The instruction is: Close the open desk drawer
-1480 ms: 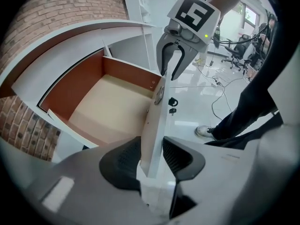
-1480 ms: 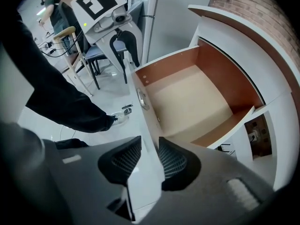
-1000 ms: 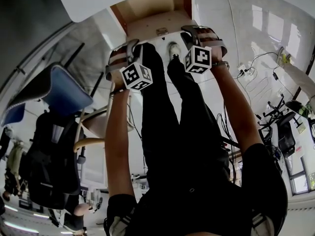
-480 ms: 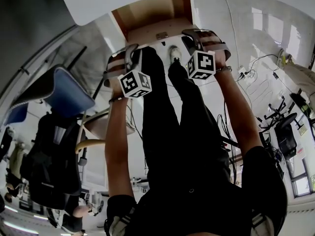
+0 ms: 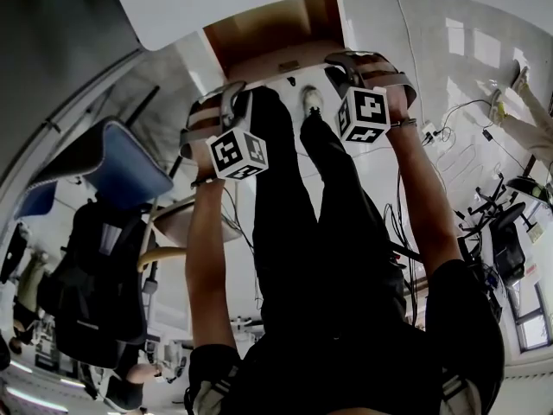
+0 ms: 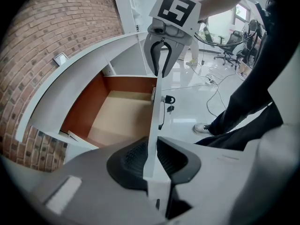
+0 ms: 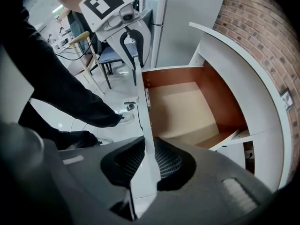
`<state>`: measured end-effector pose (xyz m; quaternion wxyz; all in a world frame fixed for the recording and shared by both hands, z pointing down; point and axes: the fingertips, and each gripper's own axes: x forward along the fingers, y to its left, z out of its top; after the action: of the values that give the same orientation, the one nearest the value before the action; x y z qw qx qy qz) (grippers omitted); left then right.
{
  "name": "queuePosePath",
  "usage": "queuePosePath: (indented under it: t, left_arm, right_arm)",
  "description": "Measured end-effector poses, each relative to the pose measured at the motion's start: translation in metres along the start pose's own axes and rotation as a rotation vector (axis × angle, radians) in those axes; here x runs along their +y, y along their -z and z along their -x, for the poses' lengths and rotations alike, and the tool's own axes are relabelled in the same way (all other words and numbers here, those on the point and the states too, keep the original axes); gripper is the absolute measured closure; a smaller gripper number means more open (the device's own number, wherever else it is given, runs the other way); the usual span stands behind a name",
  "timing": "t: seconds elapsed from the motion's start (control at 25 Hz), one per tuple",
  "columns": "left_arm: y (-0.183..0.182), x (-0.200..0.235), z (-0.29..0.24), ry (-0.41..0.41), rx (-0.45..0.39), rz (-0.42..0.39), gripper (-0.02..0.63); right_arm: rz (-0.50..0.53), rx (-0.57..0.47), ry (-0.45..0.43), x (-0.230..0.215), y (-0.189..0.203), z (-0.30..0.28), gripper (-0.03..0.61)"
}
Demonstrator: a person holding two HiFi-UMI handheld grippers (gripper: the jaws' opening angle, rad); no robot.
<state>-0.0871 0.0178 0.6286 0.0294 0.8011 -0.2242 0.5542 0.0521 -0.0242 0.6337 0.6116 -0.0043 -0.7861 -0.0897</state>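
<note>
Tools, two: left tool (image 6: 150, 157), jaws nearly together, pads pinching the top edge of the drawer front (image 6: 154, 118); right tool (image 7: 149, 162), jaws just now closing further, the same white panel gripped between its pads.

Drawer (image 6: 119, 118): pulled well out from under the counter (image 6: 70, 81), tan base bare and exposed.

Progress, by my judgement: hold secured, push not begun, whole travel left.

Clearance: the way into the cavity looks unobstructed. I mind the counter's overhanging lip above my tools near the end. Handle (image 6: 161, 116) and keys (image 6: 169, 99) face my legs (image 6: 243, 111).
</note>
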Motion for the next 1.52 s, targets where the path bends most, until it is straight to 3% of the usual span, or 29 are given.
queuePosePath:
  t: [1.04,1.52]
  left_arm:
    - [-0.011,0.022,0.025,0.010,-0.012,0.028,0.532]
    - [0.001,0.065,0.021,-0.069,0.004,0.043,0.529]
  right_arm:
    - [-0.007,-0.027,-0.017,-0.018,-0.011,0.027,0.509]
    - [-0.013,-0.029,0.034,-0.055,-0.030,0.017,0.508]
